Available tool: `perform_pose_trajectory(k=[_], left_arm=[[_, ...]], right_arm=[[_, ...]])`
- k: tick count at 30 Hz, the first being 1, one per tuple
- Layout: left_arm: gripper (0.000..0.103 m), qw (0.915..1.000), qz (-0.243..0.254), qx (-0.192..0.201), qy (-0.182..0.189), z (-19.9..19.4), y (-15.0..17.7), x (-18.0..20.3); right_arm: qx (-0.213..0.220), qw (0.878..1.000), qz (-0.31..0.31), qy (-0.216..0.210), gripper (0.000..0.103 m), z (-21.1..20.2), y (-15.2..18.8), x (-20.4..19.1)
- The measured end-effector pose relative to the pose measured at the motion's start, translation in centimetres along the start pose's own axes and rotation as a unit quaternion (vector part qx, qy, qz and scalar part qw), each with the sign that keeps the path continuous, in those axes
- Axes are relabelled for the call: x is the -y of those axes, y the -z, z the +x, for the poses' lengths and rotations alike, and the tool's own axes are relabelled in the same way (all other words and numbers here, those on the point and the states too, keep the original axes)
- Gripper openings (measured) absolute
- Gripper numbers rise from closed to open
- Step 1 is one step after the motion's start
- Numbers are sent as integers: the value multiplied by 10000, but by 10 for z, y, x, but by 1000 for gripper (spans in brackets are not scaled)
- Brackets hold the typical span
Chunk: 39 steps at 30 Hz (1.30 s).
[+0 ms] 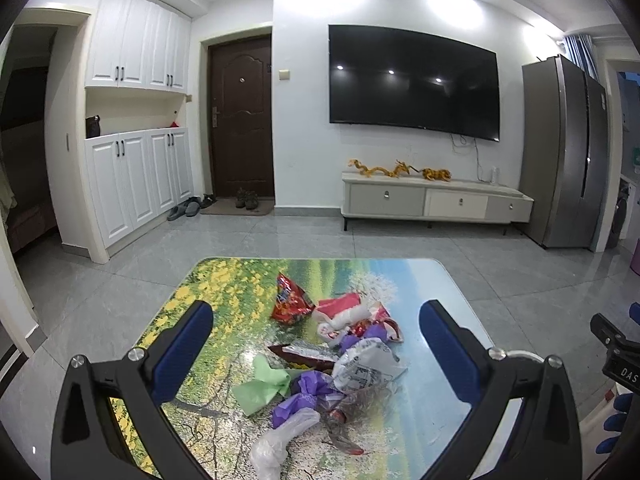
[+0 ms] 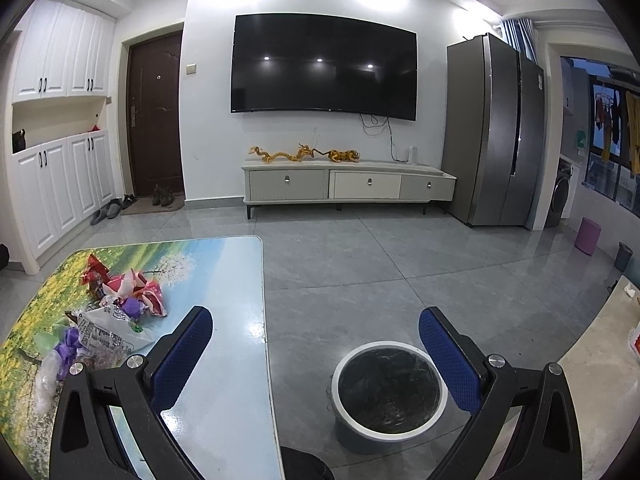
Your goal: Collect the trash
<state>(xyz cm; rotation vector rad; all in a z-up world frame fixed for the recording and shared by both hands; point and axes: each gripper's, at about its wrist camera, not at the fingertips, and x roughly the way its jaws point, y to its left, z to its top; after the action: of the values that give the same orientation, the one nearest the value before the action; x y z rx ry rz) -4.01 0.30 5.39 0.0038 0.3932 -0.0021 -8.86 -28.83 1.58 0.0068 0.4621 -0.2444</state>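
The trash (image 1: 320, 356) is heaped mid-table (image 1: 436, 280), between the left gripper's (image 1: 316, 344) parted, empty jaws. A red bag (image 1: 290, 300) lies at the far end of the heap, a clear bag (image 1: 276, 444) nearest. The right gripper (image 2: 316, 344), likewise spread and empty, is held over the table's right edge, with the bin (image 2: 390, 390) on bare floor (image 2: 400, 264) just beside it.

Tongs: you hold two, left tongs (image 1: 316, 320) and right tongs (image 2: 316, 320).
Counter (image 1: 436, 280): one.
Trash bin (image 2: 388, 390): one.
Red snack bag (image 1: 290, 300): one.
Green wrapper (image 1: 264, 386): one.
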Motion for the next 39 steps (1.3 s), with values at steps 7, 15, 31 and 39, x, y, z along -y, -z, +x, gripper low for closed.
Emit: perform_pose_trajectory(k=[7, 15, 31, 39], left_arm=[[103, 9995, -70, 275, -103, -5, -1, -5], [103, 9999, 81, 53, 35, 0, 0, -2], [103, 10000, 22, 57, 69, 3, 1, -7], [103, 9999, -33, -3, 139, 11, 2, -13]], right_arm=[[52, 10000, 36, 28, 103, -1, 0, 2], [-2, 10000, -7, 64, 103, 0, 1, 2], [63, 9999, 35, 124, 103, -1, 0, 6], [17, 9999, 39, 104, 103, 4, -1, 5]])
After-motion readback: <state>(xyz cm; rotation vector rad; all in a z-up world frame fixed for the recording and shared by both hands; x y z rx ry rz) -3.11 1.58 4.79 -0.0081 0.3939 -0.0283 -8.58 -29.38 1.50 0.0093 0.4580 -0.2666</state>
